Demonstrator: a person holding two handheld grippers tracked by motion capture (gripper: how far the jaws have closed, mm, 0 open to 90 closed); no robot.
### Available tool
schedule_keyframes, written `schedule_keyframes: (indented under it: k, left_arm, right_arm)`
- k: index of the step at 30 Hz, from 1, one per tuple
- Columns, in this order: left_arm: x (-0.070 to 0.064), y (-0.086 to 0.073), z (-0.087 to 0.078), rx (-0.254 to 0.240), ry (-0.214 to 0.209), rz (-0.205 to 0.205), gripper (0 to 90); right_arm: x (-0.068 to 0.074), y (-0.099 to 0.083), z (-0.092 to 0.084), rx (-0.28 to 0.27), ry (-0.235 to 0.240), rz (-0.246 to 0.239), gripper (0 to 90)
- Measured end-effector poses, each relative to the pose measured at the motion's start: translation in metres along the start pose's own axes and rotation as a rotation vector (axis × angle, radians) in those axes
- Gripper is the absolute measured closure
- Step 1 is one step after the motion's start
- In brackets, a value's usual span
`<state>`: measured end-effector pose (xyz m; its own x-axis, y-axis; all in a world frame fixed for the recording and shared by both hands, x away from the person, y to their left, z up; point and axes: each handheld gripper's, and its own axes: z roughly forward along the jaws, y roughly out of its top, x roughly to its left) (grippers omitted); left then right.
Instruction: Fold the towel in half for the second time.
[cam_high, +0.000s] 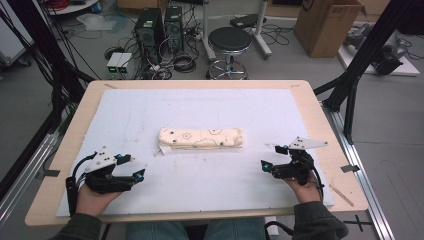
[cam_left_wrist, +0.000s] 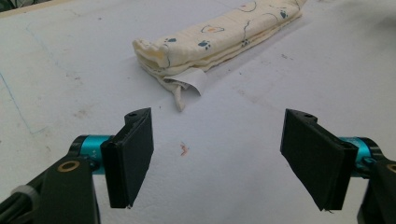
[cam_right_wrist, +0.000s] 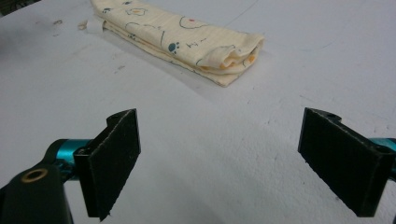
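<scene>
A folded cream cloth with a paw-print pattern lies at the centre of the high view on the white sheet that covers the desk, long side running left to right, with a small white label sticking out at its lower left end. The left gripper sits at the lower left of that frame and the right gripper at the lower right, both well apart from the cloth, both with jaws spread wide and nothing between them. The likely work is handling this cloth, and the main risk lies in its layers: in the left gripper view the near end shows several stacked folds, so a pinch there could catch only the top ply and peel the bundle open, or catch only the label. In the right gripper view the near end is a rounded roll of folds in the upper middle of the frame; jaws closing too high would slide off it, and closing too low would press into the sheet and drag it. If the two grippers take hold unevenly, the cloth could twist or sag in the middle. A fast approach could also push the bundle along the smooth sheet instead of gripping it.
</scene>
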<state>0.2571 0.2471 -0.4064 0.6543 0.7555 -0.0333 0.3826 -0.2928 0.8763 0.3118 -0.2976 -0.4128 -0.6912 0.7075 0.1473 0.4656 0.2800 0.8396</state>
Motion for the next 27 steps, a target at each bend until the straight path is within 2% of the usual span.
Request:
schedule_keyframes:
  k: [19, 27]
  left_arm:
    - [-0.003, -0.011, -0.008, 0.015, 0.025, 0.001, 25.8]
    - [-0.002, -0.016, -0.009, 0.01, 0.027, -0.021, 25.8]
  right_arm:
    - [0.006, -0.015, -0.013, 0.014, -0.01, -0.01, 12.2]
    - [0.008, -0.021, -0.014, 0.027, -0.007, -0.011, 12.2]
